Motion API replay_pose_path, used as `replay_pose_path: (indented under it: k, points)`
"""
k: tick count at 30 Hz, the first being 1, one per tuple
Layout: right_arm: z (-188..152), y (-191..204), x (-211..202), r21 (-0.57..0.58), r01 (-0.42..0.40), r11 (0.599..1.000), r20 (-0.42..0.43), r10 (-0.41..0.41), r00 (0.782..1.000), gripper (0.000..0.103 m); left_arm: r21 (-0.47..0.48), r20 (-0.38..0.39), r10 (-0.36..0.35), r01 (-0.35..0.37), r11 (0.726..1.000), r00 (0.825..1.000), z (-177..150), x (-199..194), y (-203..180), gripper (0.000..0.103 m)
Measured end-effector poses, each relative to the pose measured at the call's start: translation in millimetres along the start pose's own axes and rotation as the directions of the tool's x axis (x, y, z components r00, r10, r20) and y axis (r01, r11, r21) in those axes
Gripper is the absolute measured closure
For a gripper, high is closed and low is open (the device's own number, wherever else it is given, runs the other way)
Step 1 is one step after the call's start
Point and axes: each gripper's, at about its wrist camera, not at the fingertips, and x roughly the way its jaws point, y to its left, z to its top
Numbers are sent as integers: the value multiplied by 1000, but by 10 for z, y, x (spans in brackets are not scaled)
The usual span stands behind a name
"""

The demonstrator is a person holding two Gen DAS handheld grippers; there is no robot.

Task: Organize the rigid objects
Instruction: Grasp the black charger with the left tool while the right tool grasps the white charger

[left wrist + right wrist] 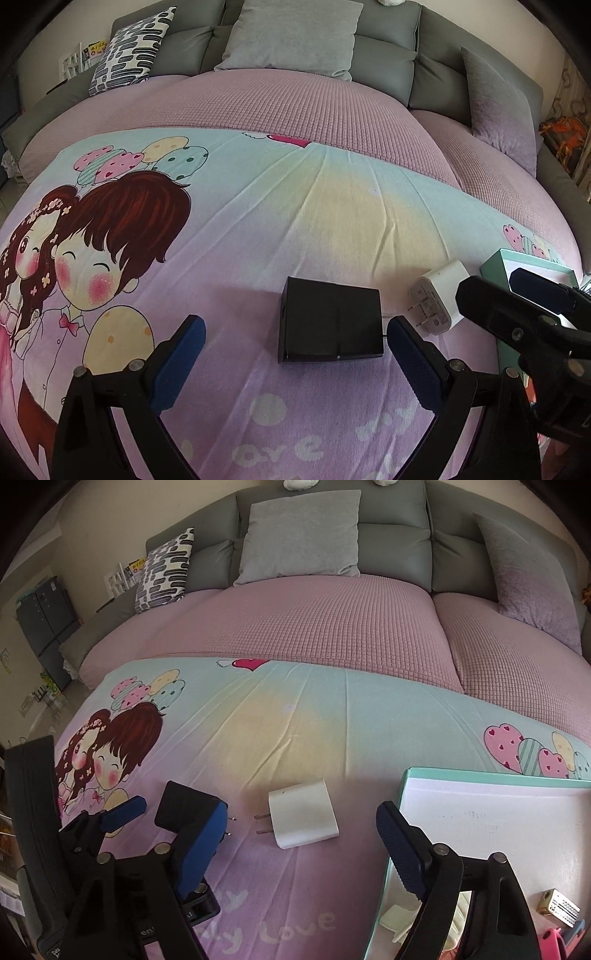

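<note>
Both grippers are hovering low with jaws apart and nothing held, the left gripper (295, 343) framing the black adapter (330, 325) and the right gripper (301, 829) framing the white charger (303, 819), apparently for pickup into the box (491, 814) on the bed (295, 720) just beyond.

A: Right gripper (301, 834) jaws wide apart, nothing clamped. White charger (304, 818) flat on cartoon sheet (258, 720) between the blue pads (400, 853), prongs pointing left, touching neither pad.

B: Left of it?

A: Left gripper (173, 812) in view, black adapter (184, 806) partly hidden behind its blue pad, two prongs poking out right.

B: Right side?

A: Mint-rimmed white box (498, 779), just beside the right pad. Gold-and-white block (559, 912) and something pink at lower right, unclear.
</note>
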Motion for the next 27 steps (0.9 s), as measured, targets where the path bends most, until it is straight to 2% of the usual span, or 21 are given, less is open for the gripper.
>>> replay_pose_path:
  k: [7, 10, 12, 15, 19, 27]
  points:
    - [3, -22, 195, 27, -44, 999, -38, 45, 998, 20, 1, 4, -15, 15, 1000, 1000, 16, -8, 37, 22]
    - [8, -32, 264, 39, -45, 998, -52, 47, 998, 29, 12, 8, -9, 9, 1000, 1000, 16, -33, 44, 30]
    - [5, -46, 303, 50, -47, 998, -60, 50, 997, 30, 21, 13, 5, -6, 1000, 1000, 22, -59, 58, 41]
    - [11, -59, 330, 57, -43, 997, -63, 47, 997, 33, 33, 20, 36, -37, 999, 999, 32, -84, 91, 48]
    - [25, -22, 368, 31, -20, 999, -70, 22, 997, 39, 24, 20, 58, -59, 998, 998, 36, -104, 170, 48]
    - [9, 98, 455, -45, 28, 999, -79, -31, 996, 39, -1, 22, 93, -93, 996, 995, 25, -108, 265, 48]
